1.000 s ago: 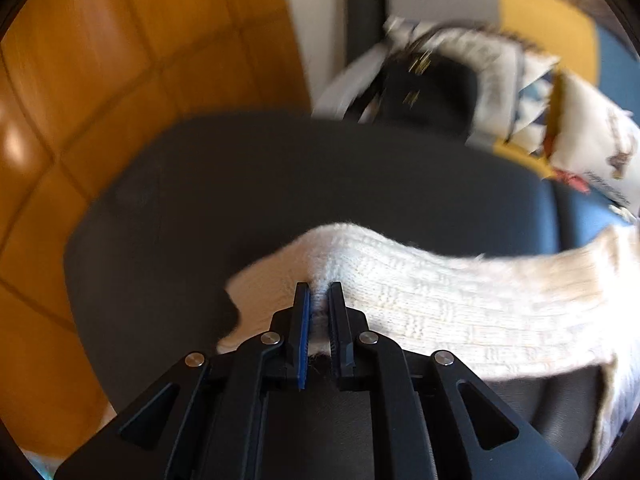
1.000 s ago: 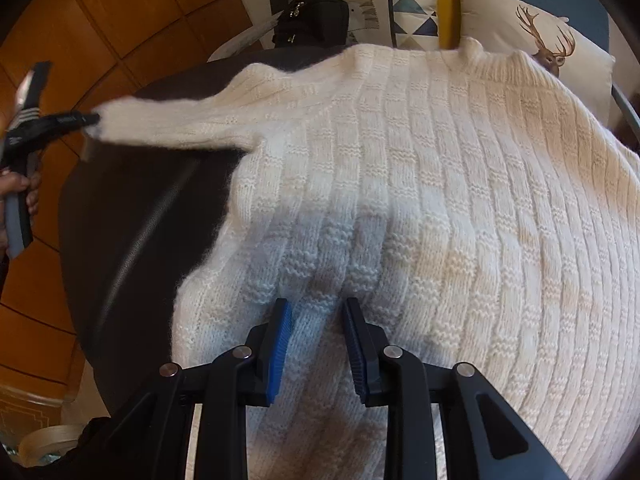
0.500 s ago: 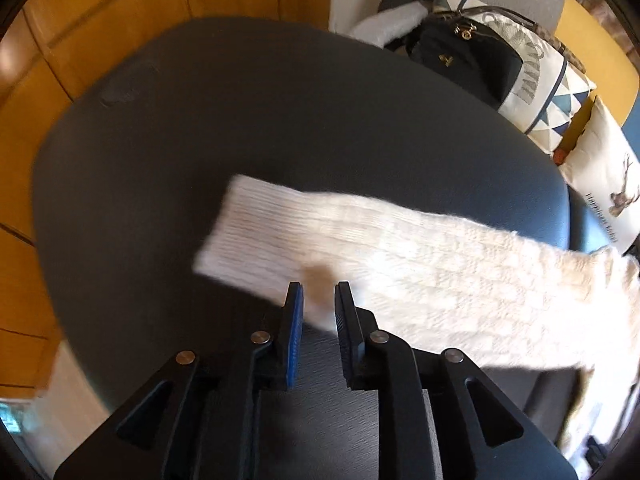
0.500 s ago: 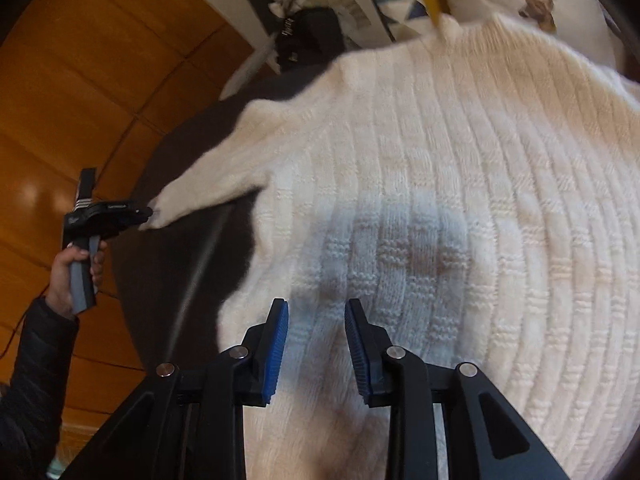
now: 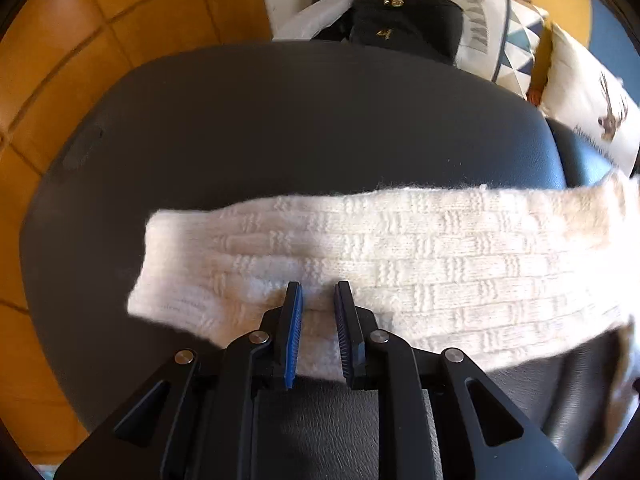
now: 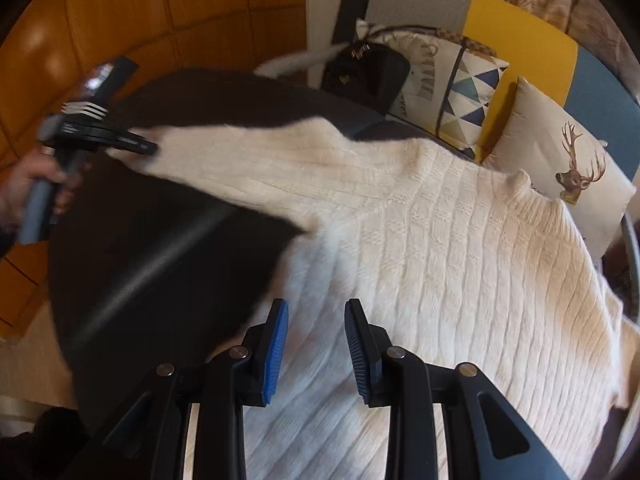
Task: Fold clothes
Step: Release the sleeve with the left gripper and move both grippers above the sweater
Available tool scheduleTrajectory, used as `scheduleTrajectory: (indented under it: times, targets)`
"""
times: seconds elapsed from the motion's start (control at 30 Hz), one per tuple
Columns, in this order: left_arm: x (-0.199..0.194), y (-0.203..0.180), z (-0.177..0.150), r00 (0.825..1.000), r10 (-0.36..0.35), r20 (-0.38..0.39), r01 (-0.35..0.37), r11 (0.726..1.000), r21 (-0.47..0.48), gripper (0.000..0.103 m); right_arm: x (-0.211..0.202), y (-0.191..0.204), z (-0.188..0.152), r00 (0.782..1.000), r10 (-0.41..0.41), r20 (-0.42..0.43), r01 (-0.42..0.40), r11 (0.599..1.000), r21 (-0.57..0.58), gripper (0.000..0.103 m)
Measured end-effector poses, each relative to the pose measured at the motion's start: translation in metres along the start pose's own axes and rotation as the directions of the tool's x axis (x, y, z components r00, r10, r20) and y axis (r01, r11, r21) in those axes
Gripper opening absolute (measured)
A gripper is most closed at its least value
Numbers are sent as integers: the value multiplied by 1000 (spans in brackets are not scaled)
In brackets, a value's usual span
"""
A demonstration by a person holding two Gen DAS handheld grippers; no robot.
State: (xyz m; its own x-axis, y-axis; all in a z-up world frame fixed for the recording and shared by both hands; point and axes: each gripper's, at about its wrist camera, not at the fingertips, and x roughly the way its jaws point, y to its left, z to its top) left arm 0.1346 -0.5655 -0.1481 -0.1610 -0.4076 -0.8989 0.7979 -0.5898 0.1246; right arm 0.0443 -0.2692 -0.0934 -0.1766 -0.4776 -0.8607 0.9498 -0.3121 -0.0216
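Note:
A cream knitted sweater (image 6: 460, 260) lies spread on a dark round table (image 6: 160, 260). One sleeve (image 5: 400, 248) stretches flat to the left across the tabletop (image 5: 280, 120). My left gripper (image 5: 318, 292) stands over the sleeve's near edge close to the cuff, jaws a little apart with knit showing between them, and the pads do not squeeze it. In the right wrist view that left gripper (image 6: 140, 146) sits at the cuff end, held by a hand (image 6: 36, 184). My right gripper (image 6: 316, 320) hovers open above the lower left part of the sweater's body, holding nothing.
A black bag (image 6: 364, 72) and patterned cushions (image 6: 472, 92), one with a deer print (image 6: 568, 160), rest on a seat behind the table. Orange wooden panels (image 5: 60, 60) surround the table on the left. Bare dark tabletop lies beyond and left of the sleeve.
My left gripper let go of the sleeve cuff; the sleeve now lies flat and the gripper has come down over its near edge. The right gripper rolled and shifted over the body.

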Motion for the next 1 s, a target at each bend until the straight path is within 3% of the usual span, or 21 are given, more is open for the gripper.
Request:
scheduleTrajectory:
  times: [0.07, 0.13, 0.43, 0.53, 0.6, 0.73, 0.83, 0.9, 0.93, 0.97, 1.0]
  targets:
    - [3, 1, 3, 1000, -12, 4, 12, 1000, -9, 18, 22, -2, 9, 998, -5, -61, 5, 1000, 10, 28]
    - [9, 9, 7, 1000, -9, 7, 9, 1000, -29, 18, 31, -4, 16, 998, 19, -65, -17, 999, 43, 28]
    - [10, 25, 15, 998, 56, -22, -58, 991, -118, 18, 46, -27, 38, 992, 123, -23, -111, 949, 296, 29]
    - [-31, 33, -4, 997, 21, 68, -10, 985, -171, 18, 27, -41, 33, 977, 207, 56, -213, 913, 348, 30]
    - [-68, 27, -21, 986, -99, 137, 118, 983, -139, 18, -1, -45, 22, 972, 215, 96, -234, 921, 311, 30]
    - [-122, -14, -59, 916, -367, 163, 364, 930, 49, 18, -38, -38, -20, 985, 166, 50, -172, 971, 168, 30]
    - [-159, -75, -101, 832, -543, 114, 509, 828, 234, 18, -55, -32, -57, 995, 102, 0, -101, 982, 157, 30]
    - [-173, -121, -127, 774, -632, 31, 592, 741, 317, 18, -59, -34, -77, 998, 49, -33, -43, 984, 170, 30]
    - [-175, -141, -137, 754, -656, -16, 620, 705, 345, 18, -59, -36, -87, 998, 29, -51, -19, 983, 183, 30]
    - [-177, -165, -152, 755, -654, -56, 622, 686, 378, 18, -58, -38, -97, 997, 26, -71, -10, 977, 211, 30]
    - [-173, -181, -158, 768, -635, -82, 608, 683, 404, 18, -52, -40, -103, 996, 29, -89, -8, 974, 225, 30]
